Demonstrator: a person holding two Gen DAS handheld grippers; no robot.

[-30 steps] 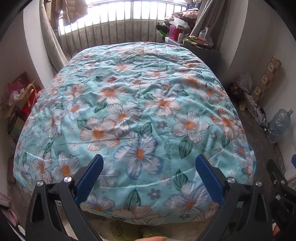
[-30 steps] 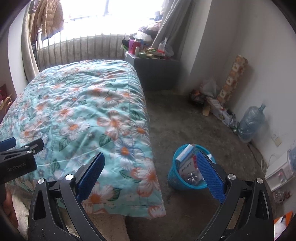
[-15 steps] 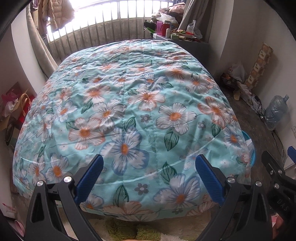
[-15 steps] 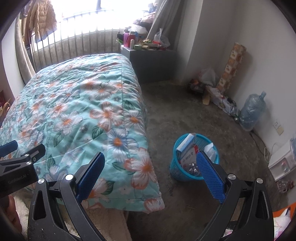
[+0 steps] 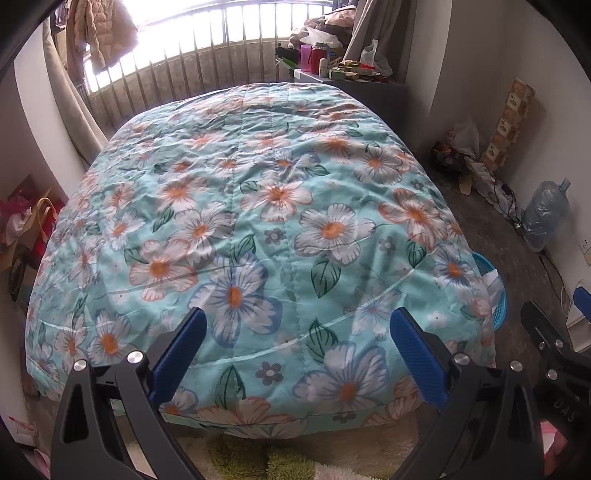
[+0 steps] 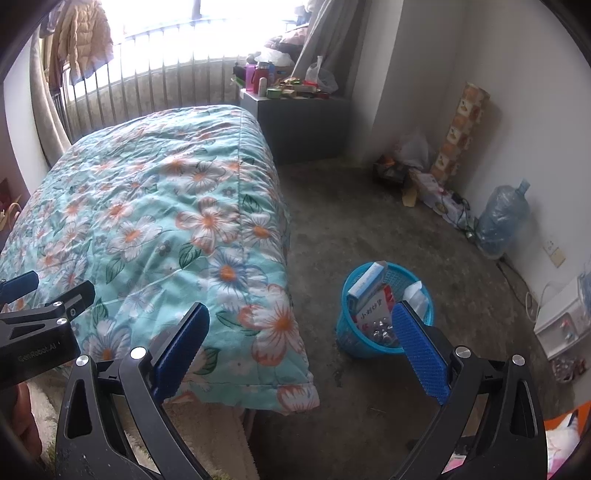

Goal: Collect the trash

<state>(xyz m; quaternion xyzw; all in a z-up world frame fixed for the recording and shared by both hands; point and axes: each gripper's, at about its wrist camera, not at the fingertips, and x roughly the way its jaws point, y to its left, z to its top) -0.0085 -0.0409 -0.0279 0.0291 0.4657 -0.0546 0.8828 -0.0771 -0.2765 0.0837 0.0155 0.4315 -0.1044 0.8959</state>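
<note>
Two grippers up, both spread wide with nothing between the blue pads. Left gripper [image 5: 295, 354] hanging over the foot end of a bed, pointed along a flowery teal quilt [image 5: 258, 206] toward a barred window [image 5: 207, 48]. Right gripper [image 6: 299, 332] off to the bed's right side, aimed at bare concrete floor [image 6: 369, 206] and a blue basket [image 6: 349, 336] sitting on it, just beside the quilt's hanging corner. Trash already in that basket: a blue-and-white box [image 6: 365, 282] leaning on the rim, a red-and-white packet [image 6: 373, 308] with printed characters, something white and crinkly [image 6: 415, 295], and some shiny bits at the bottom, too small to make out. Same basket barely peeking out past the quilt's edge in the left view [image 5: 498, 295]. Nothing lying on top of the quilt as far as visible.

Other stuff around: gray cabinet [image 6: 303, 125] past the bed, loaded with bottles and small boxes, a big water jug [image 6: 502, 218] against the right wall, a tall patterned box [image 6: 461, 129] standing in the corner with bags and clutter at its foot. Puffy tan jacket [image 5: 101, 31] hung on the window bars. Shaggy cream-and-green rug [image 5: 295, 458] under the bed's near end.
</note>
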